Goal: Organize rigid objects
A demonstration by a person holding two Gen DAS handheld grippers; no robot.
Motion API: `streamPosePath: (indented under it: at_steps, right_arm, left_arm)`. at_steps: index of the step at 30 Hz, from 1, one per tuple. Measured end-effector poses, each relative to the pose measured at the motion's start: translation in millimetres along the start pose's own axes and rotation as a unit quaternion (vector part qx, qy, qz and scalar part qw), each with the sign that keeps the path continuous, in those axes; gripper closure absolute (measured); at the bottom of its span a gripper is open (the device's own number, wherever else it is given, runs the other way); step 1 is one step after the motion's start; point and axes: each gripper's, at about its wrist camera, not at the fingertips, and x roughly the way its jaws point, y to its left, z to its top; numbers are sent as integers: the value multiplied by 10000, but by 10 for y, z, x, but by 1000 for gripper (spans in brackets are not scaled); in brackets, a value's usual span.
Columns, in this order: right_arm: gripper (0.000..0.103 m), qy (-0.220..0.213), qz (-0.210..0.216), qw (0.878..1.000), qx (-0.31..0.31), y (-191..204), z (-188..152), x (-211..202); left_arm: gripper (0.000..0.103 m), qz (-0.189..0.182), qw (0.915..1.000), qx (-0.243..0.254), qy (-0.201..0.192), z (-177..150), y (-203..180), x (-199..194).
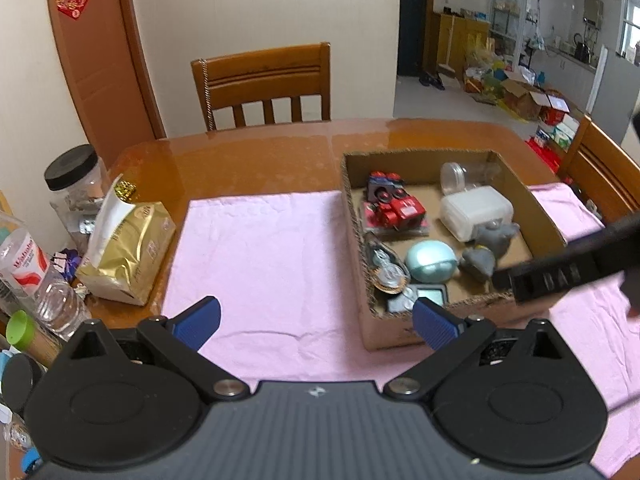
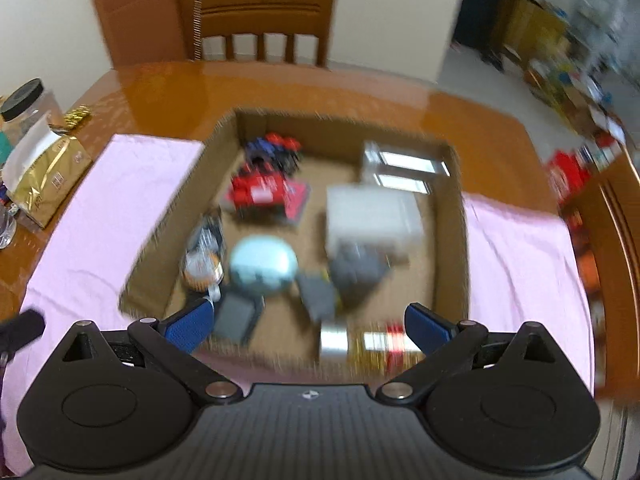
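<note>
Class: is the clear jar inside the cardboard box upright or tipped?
Tipped: the jar lies on its side, lid facing the camera.

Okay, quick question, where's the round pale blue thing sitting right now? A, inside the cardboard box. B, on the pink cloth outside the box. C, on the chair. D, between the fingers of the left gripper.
A: the round pale blue thing lies on the floor of the cardboard box, between a red toy truck and grey figures, and neither gripper holds it.
</note>
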Motion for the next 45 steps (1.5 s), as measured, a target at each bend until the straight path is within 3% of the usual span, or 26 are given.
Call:
streamPosePath:
  at_steps: [7,18,27,45]
  right_arm:
    - [0,96,-281,9988,387,-85,-398,-337]
    - [0,-349,-336,9974,527,-231,-418,-803]
    - [0,-415,-343,9971,532,-241,-412,-855]
    - [0,-457,-383,9968,530,-234,-408,-897]
  left_arm:
    - [1,-61,9996,123,242,17,-238,-59]
    - [1,-106,9996,31,263,208,-442,-251]
    - [1,134,9992,15,388,242,-464,-233]
    - [1,122,9993,-44,357,271,-460,-269]
